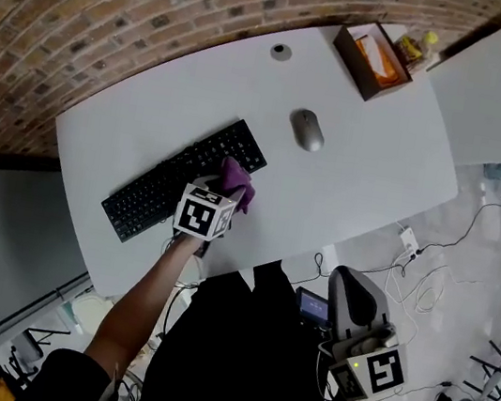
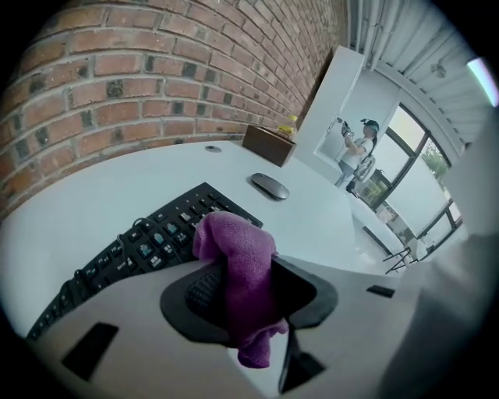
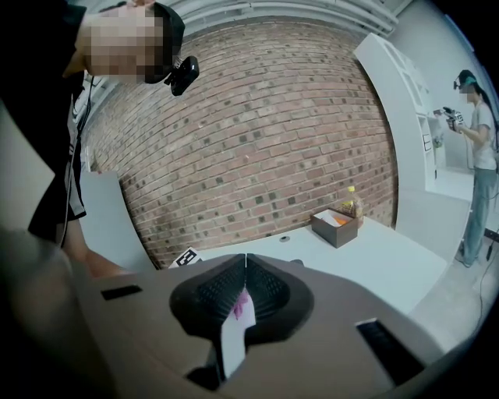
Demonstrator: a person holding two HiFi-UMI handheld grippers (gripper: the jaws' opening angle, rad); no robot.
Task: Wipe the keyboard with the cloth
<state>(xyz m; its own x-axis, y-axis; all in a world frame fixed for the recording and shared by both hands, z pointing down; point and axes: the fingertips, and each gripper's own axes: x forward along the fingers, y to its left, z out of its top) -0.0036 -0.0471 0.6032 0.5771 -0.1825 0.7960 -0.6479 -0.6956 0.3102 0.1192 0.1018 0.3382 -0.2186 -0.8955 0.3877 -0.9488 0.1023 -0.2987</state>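
A black keyboard (image 1: 162, 190) lies slantwise on the white table (image 1: 359, 175). My left gripper (image 1: 224, 190) is shut on a bunched purple cloth (image 1: 235, 181), at the near edge of the keyboard's right end. In the left gripper view the cloth (image 2: 238, 257) bulges out between the pads of the left gripper (image 2: 245, 269), above the keyboard (image 2: 140, 241). Whether the cloth touches the keys I cannot tell. My right gripper (image 1: 353, 288) hangs off the table by my body. Its jaws are shut on nothing, and the right gripper (image 3: 246, 261) points toward the brick wall.
A grey mouse (image 1: 307, 129) sits beyond the keyboard. A brown box (image 1: 372, 60) and a yellow-capped bottle (image 1: 414, 49) stand at the far right corner. A round cable port (image 1: 280, 51) is near the wall. Cables (image 1: 421, 261) lie on the floor. A person (image 3: 475, 156) stands far right.
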